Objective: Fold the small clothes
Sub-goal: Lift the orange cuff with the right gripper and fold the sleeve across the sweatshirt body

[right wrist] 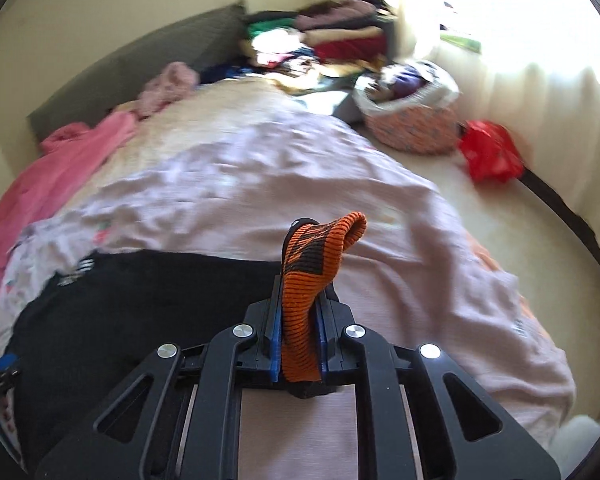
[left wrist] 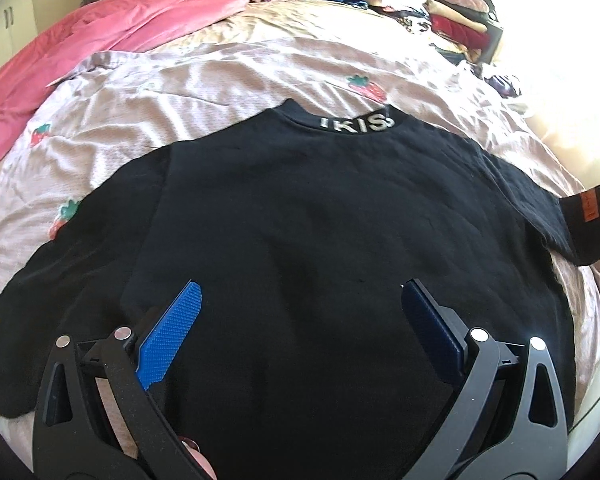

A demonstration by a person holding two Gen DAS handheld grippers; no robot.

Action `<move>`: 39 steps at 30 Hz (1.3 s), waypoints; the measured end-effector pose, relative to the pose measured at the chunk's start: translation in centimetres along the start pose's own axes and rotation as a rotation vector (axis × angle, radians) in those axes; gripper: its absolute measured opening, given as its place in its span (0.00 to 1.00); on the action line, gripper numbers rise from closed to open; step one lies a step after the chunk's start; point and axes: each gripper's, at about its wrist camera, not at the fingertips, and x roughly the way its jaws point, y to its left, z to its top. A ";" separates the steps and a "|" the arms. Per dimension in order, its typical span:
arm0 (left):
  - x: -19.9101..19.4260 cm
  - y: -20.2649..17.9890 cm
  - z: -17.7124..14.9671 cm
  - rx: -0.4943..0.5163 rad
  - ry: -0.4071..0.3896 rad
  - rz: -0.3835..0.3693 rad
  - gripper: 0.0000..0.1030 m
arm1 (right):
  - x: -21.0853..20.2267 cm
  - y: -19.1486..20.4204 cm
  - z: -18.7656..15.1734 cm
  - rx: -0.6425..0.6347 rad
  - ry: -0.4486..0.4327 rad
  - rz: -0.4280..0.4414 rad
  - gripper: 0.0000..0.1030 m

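Note:
A black sweater (left wrist: 320,220) lies flat on the bed, back up, with its lettered collar (left wrist: 356,124) at the far side and both sleeves spread out. My left gripper (left wrist: 302,286) hovers open over the sweater's lower back, blue pads wide apart with nothing between them. In the right wrist view my right gripper (right wrist: 302,284) is shut on the orange-and-black ribbed cuff (right wrist: 320,248) of the sweater's sleeve. The cuff sticks up past the pads, lifted off the bed. The black body (right wrist: 140,300) lies to the left of it.
A pale sheet with strawberry prints (left wrist: 220,88) covers the bed. A pink blanket (left wrist: 100,28) lies along the far left. Stacks of folded clothes (left wrist: 440,4) sit at the headboard. On the floor to the right stand an orange basket (right wrist: 412,120) and a red bag (right wrist: 490,152).

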 end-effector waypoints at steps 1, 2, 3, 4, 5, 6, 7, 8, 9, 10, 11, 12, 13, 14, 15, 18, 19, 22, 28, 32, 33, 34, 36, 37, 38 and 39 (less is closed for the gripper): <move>-0.2 0.4 0.0 -0.012 -0.003 -0.004 0.92 | -0.2 0.9 0.1 -0.012 -0.003 0.021 0.12; -0.3 0.8 0.1 -0.022 -0.004 -0.006 0.92 | -0.4 2.6 0.3 -0.034 -0.004 0.052 0.12; -0.4 1.2 0.1 -0.032 -0.007 -0.007 0.92 | -0.5 3.7 0.4 -0.050 -0.006 0.070 0.12; -0.5 1.5 0.1 -0.037 -0.008 -0.004 0.92 | -0.6 5.5 0.5 -0.073 -0.007 0.100 0.12; -0.7 1.9 0.1 -0.043 -0.012 0.003 0.91 | -0.6 6.8 0.6 -0.088 -0.008 0.124 0.12; -0.9 2.2 0.1 -0.049 -0.017 0.011 0.91 | -0.7 8.0 0.6 -0.102 -0.010 0.151 0.12; -1.1 2.7 0.0 -0.057 -0.020 0.019 0.92 | -0.8 9.5 0.6 -0.120 -0.010 0.185 0.12; -1.3 3.1 0.0 -0.064 -0.022 0.023 0.92 | -0.8 10.8 0.7 -0.135 -0.009 0.211 0.12; -1.5 3.5 0.0 -0.072 -0.023 0.029 0.92 | -0.8 12.1 0.6 -0.148 -0.005 0.237 0.12; -1.7 4.1 0.0 -0.081 -0.024 0.042 0.92 | -0.6 14.0 0.6 -0.170 0.007 0.274 0.12; -2.0 4.6 -0.1 -0.090 -0.030 0.055 0.92 | -0.5 15.1 0.4 -0.184 0.014 0.288 0.12; -2.3 5.0 -0.1 -0.097 -0.034 0.061 0.92 | -0.5 16.2 0.3 -0.199 0.020 0.304 0.12; -2.6 5.5 -0.1 -0.107 -0.039 0.068 0.92 | -0.4 17.9 0.2 -0.218 0.029 0.331 0.12; -3.0 6.1 -0.2 -0.119 -0.047 0.072 0.92 | -0.4 18.8 0.1 -0.228 0.033 0.344 0.12; -3.3 6.9 -0.3 -0.137 -0.049 0.076 0.92 | -0.3 19.9 0.0 -0.239 0.039 0.359 0.12; -4.1 8.6 -0.6 -0.172 -0.060 0.075 0.92 | -0.4 23.4 -0.5 -0.276 0.055 0.402 0.12; -4.3 8.9 -0.7 -0.174 -0.062 0.073 0.92 | -0.4 24.7 -0.6 -0.288 0.059 0.419 0.12; -4.6 9.7 -1.1 -0.168 -0.061 0.060 0.91 | -0.3 27.4 -0.9 -0.306 0.074 0.457 0.12; -4.3 10.8 -2.1 -0.179 -0.038 0.054 0.91 | 1.1 32.4 -1.8 -0.349 0.121 0.504 0.12; -4.4 12.1 -2.4 -0.217 -0.037 0.030 0.91 | 2.4 34.6 -2.6 -0.371 0.164 0.524 0.16; -4.4 12.4 -2.5 -0.223 -0.037 0.024 0.91 | 2.6 35.0 -2.8 -0.371 0.172 0.538 0.19; -4.4 12.5 -2.6 -0.225 -0.037 0.022 0.91 | 2.7 35.4 -3.0 -0.369 0.175 0.558 0.19; -4.3 12.7 -2.6 -0.231 -0.032 0.018 0.91 | 2.5 35.6 -3.1 -0.368 0.176 0.587 0.25; -4.3 12.7 -2.6 -0.232 -0.033 0.012 0.91 | 2.3 35.5 -3.0 -0.364 0.174 0.598 0.28; -4.3 12.5 -2.6 -0.233 -0.033 0.002 0.91 | 2.1 35.2 -3.0 -0.365 0.169 0.602 0.28; -4.3 12.4 -2.6 -0.232 -0.033 -0.005 0.91 | 1.8 34.9 -2.9 -0.370 0.161 0.598 0.29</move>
